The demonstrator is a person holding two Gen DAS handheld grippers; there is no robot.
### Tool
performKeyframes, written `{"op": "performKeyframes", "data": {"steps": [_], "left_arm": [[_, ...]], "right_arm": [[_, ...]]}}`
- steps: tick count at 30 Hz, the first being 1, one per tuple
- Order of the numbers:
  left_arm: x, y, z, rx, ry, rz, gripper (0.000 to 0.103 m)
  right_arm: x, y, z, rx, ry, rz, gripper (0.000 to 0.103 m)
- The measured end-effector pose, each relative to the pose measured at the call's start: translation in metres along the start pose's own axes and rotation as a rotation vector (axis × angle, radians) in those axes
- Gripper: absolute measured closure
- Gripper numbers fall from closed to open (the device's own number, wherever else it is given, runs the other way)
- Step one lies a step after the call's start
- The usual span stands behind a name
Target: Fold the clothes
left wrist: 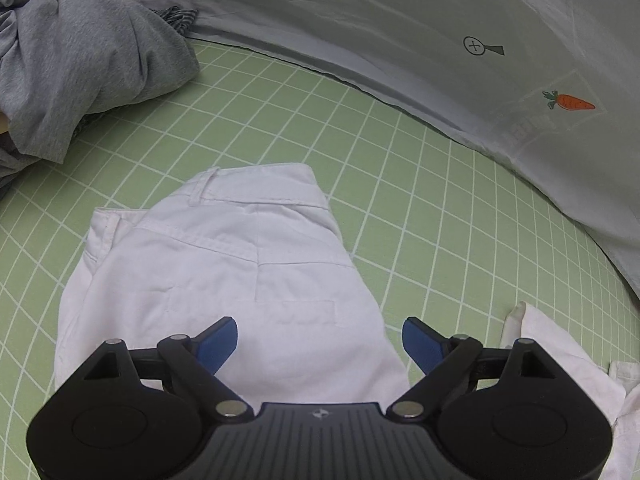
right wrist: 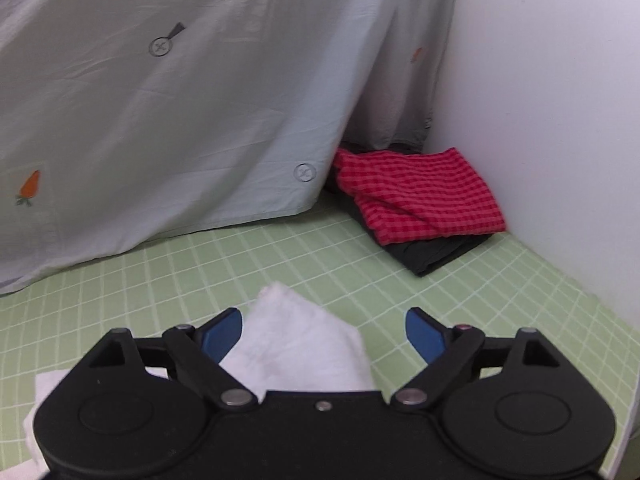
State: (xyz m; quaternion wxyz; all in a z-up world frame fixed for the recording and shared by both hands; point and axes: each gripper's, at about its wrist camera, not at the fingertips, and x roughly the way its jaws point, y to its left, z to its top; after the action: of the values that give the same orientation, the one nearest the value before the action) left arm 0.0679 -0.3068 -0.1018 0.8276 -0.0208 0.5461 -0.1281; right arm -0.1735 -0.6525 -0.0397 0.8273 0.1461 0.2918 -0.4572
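White trousers (left wrist: pixel 224 264) lie on the green gridded mat (left wrist: pixel 420 200), waistband toward the far side. My left gripper (left wrist: pixel 320 344) hovers above their seat with the blue pads wide apart and nothing pinched between them. A white trouser leg end (left wrist: pixel 560 356) lies at the right. In the right wrist view a corner of the white cloth (right wrist: pixel 296 344) lies under my right gripper (right wrist: pixel 324 336), which is open; the pads do not press on the fabric.
A pale grey-blue sheet with carrot prints (left wrist: pixel 460 40) hangs along the back. A heap of grey garments (left wrist: pixel 80 60) sits at the far left. A folded red checked cloth (right wrist: pixel 420 192) rests on a dark folded garment (right wrist: pixel 436 252) by the white wall (right wrist: pixel 560 120).
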Motion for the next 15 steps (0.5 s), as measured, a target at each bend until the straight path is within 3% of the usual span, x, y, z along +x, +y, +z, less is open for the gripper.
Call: {"op": "performKeyframes", "data": {"steps": [3, 5, 10, 15], "left_arm": [[0.014, -0.017, 0.001, 0.068, 0.023, 0.048, 0.009], [0.025, -0.022, 0.0, 0.089, 0.051, 0.095, 0.009], [0.036, -0.013, -0.011, 0.11, 0.085, 0.146, 0.012], [0.04, -0.001, -0.011, 0.053, 0.081, 0.144, 0.045]], "right_arm": [[0.017, 0.036, -0.002, -0.067, 0.074, 0.163, 0.012], [0.033, 0.054, -0.005, -0.093, 0.131, 0.225, 0.011], [0.074, 0.072, -0.012, -0.113, 0.244, 0.168, 0.011], [0.101, 0.062, -0.01, -0.048, 0.339, 0.228, 0.007]]}}
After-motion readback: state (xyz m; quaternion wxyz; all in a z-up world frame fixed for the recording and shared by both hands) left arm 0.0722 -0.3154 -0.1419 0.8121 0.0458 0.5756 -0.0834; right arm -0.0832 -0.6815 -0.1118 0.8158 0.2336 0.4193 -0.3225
